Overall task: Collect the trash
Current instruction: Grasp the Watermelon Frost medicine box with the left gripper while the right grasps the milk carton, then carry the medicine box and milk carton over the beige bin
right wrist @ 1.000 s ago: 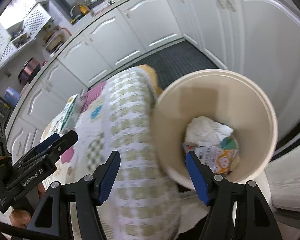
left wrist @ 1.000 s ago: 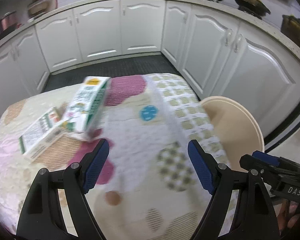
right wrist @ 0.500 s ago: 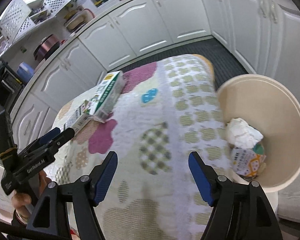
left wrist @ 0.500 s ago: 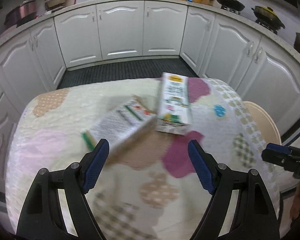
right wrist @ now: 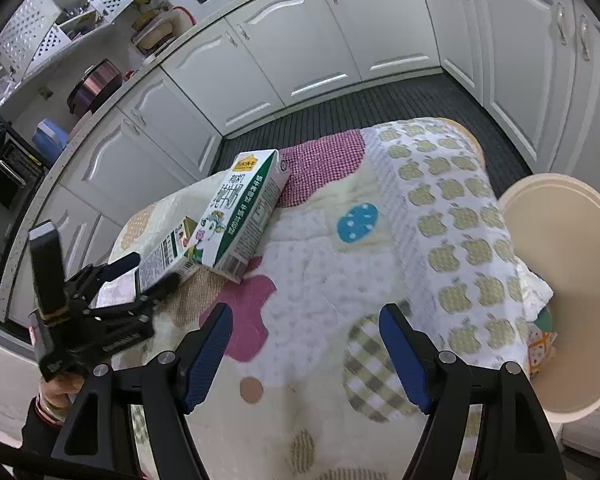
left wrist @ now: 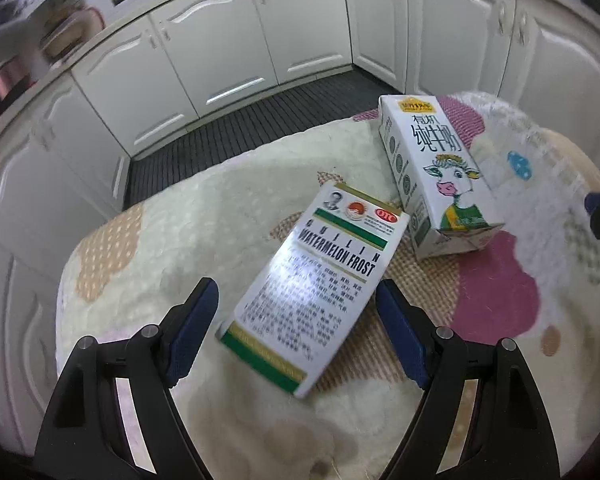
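Two boxes lie on the counter (right wrist: 332, 264), which has a soft patchwork cloth on it. One is a medicine box (left wrist: 312, 284) and one is a milk carton (left wrist: 432, 172); they lie side by side. The left tongs (left wrist: 296, 328) are spread wide around the near end of the medicine box, not pinching it. The right tongs (right wrist: 304, 356) are opening, with nothing between them. One cream bin (right wrist: 572, 280) stands just beside the counter with some trash inside.
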`<state>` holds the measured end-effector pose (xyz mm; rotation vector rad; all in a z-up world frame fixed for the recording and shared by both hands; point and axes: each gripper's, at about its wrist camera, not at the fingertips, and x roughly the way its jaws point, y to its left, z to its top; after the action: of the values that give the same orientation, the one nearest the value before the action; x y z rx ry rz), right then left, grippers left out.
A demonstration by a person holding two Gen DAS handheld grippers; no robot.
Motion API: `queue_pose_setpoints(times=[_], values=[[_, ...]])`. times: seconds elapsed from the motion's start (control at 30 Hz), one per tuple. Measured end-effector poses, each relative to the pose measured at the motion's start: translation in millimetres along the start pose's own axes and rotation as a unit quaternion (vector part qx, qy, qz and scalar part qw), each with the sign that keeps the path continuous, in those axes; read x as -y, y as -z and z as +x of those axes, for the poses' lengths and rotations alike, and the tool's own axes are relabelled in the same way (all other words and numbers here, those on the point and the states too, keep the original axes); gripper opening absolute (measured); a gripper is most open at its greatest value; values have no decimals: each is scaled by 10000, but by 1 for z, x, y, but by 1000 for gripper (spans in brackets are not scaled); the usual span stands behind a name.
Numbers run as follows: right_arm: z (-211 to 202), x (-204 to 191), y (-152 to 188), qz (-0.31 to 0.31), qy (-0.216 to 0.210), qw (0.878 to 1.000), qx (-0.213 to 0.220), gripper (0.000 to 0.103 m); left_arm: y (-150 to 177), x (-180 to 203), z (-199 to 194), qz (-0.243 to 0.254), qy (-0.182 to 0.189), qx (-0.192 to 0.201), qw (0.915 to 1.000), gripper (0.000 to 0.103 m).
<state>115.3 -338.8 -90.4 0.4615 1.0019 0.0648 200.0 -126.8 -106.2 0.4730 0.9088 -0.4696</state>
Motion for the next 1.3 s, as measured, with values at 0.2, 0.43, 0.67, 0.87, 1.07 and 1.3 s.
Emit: queue_pose_setpoints(times=[0.2, 0.43, 0.67, 0.87, 1.07, 1.3], values=[[19, -21, -21, -115, -2, 9999, -45, 74, -5, -5, 7, -213, -110, -109, 9997, 72], [52, -51, -51, -213, 74, 9997, -130, 74, 14, -27, -8, -1062, -37, -317, 9938, 63], [104, -63, -68, -161, 363, 9982, -449, 74, 33, -31, -23, -1639, -151, -215, 9861, 61], [84, -55, -63, -405, 232, 9985, -278, 64, 39, -25, -37, -1728, -43, -96, 9849, 60], [37, -41, -31, -759, 154, 9969, -125, 62, 36, -3, -49, -1635, 84, 43, 9865, 59], [16, -19, 18, -1019, 358, 9926, -548, 61, 46, 24, -51, -1455, 162, -93, 9892, 59]])
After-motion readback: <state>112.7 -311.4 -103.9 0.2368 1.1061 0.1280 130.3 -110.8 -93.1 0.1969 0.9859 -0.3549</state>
